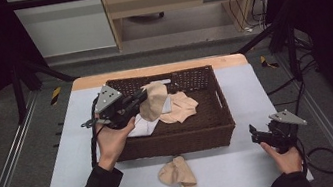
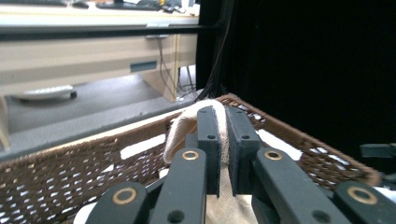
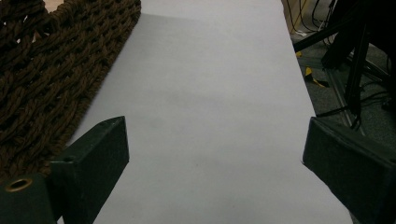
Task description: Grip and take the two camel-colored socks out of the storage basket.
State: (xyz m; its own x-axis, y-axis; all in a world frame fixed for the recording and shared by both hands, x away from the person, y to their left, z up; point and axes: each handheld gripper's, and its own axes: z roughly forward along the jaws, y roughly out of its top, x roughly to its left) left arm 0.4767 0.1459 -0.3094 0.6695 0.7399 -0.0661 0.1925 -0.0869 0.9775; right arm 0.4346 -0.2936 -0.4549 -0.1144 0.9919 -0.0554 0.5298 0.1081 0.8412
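While left tool (image 2: pixel 223 140) pinches sock (image 2: pixel 187 123), basket (image 3: pixel 42 70) beside.

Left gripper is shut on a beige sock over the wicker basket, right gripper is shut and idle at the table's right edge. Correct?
Not quite. The right gripper is open: the right gripper view shows its jaws wide apart over bare table. The left gripper is indeed shut on the beige sock over the wicker basket.
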